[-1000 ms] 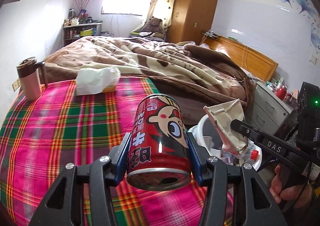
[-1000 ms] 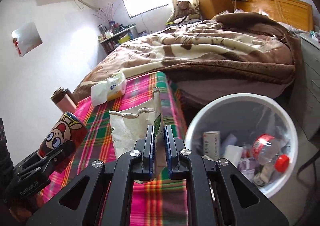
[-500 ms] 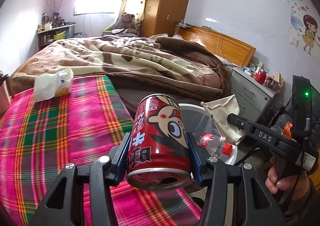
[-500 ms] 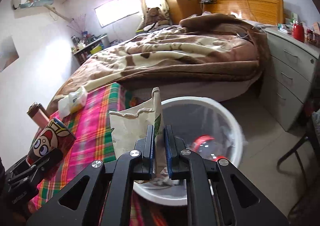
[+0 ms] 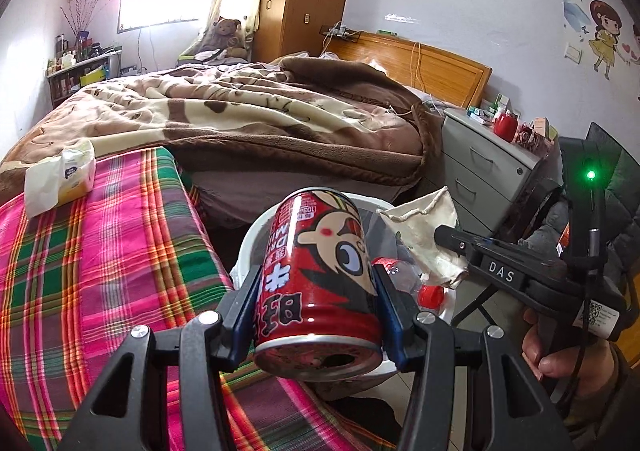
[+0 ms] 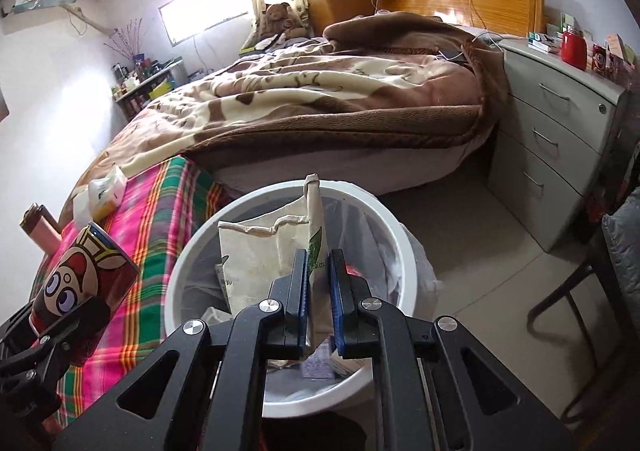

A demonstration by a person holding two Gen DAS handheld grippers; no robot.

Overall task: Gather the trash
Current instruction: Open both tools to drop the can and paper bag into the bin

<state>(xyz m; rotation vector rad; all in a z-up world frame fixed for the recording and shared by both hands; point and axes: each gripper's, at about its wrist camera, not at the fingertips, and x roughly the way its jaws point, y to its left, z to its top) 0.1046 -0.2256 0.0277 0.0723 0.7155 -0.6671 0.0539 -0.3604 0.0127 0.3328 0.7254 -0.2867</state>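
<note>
Right wrist view: the right gripper (image 6: 319, 293) pinches the paper bag (image 6: 262, 251) over the white bin (image 6: 394, 227); the left gripper (image 5: 316, 303) clamps the red can (image 5: 320, 275) beside it. Neither is dropped yet; some trash already lies inside.

Open bin (image 6: 402, 247) mouth below; plaid table (image 6: 160, 219) edge crowds its left.

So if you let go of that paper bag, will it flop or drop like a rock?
Probably flop: the paper bag looks thin and crumpled, its torn top edge curling. It seems empty and flat, so likely light. The right tool pinches just one edge, over the white bin.
</note>
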